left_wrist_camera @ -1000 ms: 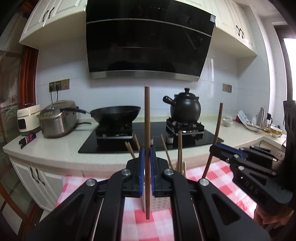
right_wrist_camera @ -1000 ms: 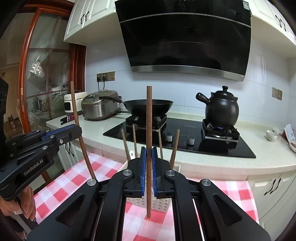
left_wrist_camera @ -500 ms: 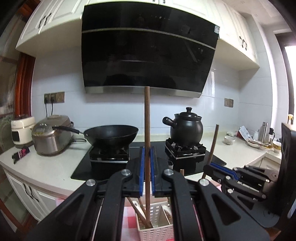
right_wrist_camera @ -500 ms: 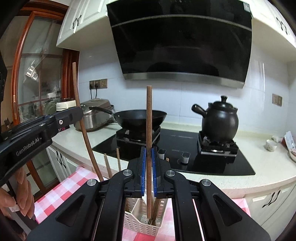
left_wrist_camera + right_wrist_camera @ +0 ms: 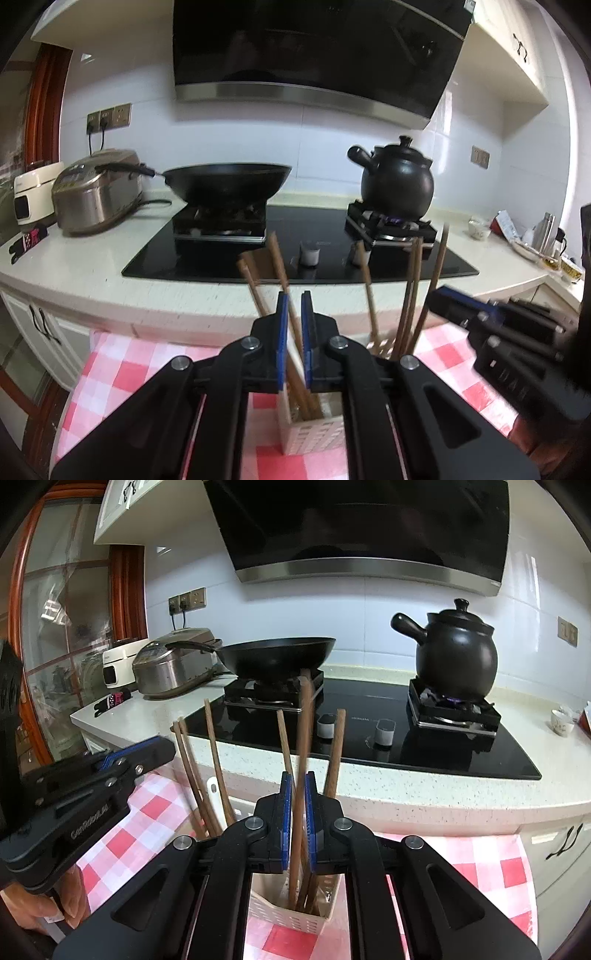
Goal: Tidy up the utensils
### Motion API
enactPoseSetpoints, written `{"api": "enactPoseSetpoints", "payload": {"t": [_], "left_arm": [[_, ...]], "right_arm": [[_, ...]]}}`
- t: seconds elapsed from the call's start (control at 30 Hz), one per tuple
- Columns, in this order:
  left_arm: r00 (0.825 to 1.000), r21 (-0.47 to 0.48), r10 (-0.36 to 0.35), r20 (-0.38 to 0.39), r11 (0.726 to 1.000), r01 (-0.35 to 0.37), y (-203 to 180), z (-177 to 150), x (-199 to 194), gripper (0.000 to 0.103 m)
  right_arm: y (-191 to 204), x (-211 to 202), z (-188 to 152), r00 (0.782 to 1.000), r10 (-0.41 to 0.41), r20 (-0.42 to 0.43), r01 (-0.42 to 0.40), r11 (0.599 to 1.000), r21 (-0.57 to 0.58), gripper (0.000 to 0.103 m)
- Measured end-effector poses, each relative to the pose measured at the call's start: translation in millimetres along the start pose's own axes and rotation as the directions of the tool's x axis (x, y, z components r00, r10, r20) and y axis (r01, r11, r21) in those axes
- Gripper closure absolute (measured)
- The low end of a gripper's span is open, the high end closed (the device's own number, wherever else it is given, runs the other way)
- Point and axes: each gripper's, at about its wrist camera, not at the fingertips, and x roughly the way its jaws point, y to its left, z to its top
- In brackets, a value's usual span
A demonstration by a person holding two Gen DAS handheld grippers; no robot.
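chopsticks (image 5: 301, 760) in basket (image 5: 280, 912), wok (image 5: 277, 659) behind

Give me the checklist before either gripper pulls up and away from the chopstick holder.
1. Left chopstick has its lower end in the white slotted holder: ok, it leans inside.
2. Left gripper has let go: ok, there is a gap between the pads and the stick.
3. Right chopstick has its lower end in the holder: ok.
4. Right gripper has let go: cannot tell, the stick is blurred between the pads.
5. Holder upright on the checked cloth: ok.
6. Retreat path free of the other chopsticks: not ok, they lean close beside both grippers, so lift straight.
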Motion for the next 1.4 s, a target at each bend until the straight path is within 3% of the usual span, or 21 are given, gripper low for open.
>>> {"api": "enactPoseSetpoints", "payload": {"t": [0.1, 0.23, 0.3, 0.5, 0.6, 0.73, 0.83, 1.07, 1.4], "left_arm": [[1.000, -0.009, 0.006, -0.014, 1.000, -0.006, 6, -9, -1, 0.094], [1.000, -0.013, 0.017, 0.007, 1.000, -0.017, 11, -13, -16, 0.081], [0.999, -0.015, 0.025, 0.021, 1.000, -0.025, 13, -11, -27, 0.078], [0.996, -0.020, 0.045, 0.072, 0.999, -0.043, 13, -13, -64, 0.043], [0.993, -0.033, 0.059, 0.099, 0.998, -0.056, 13, -20, -81, 0.026], [0.989, -0.032, 0.089, 0.116, 0.996, -0.086, 14, -34, -101, 0.013], [0.989, -0.027, 0.097, 0.114, 0.995, -0.094, 14, -45, -112, 0.005], [0.988, 0.039, 0.077, 0.135, 0.996, -0.083, 6, -63, -126, 0.005], [0.992, 0.078, -0.003, 0.123, 0.997, -0.007, 3, -81, -138, 0.005]], "right_arm": [[-1, 0, -3, 1.000, -0.006, -0.004, 0.006, 1.000, 0.001, 0.095], [1, -10, -2, 1.000, -0.007, 0.008, 0.007, 1.000, 0.001, 0.084], [3, -18, 0, 1.000, -0.005, 0.017, 0.005, 1.000, 0.000, 0.084], [11, -42, -2, 0.999, -0.005, 0.036, 0.005, 1.000, -0.006, 0.083], [12, -53, -10, 0.999, -0.009, 0.044, 0.009, 1.000, 0.008, 0.074], [12, -69, -24, 0.999, -0.013, 0.050, 0.011, 0.999, 0.030, 0.071], [9, -79, -34, 0.998, -0.013, 0.056, 0.010, 0.999, 0.052, 0.058], [18, -101, -55, 0.997, 0.009, 0.077, -0.010, 1.000, 0.019, 0.048], [21, -116, -72, 0.994, 0.057, 0.090, -0.053, 0.997, -0.050, 0.037]]}}
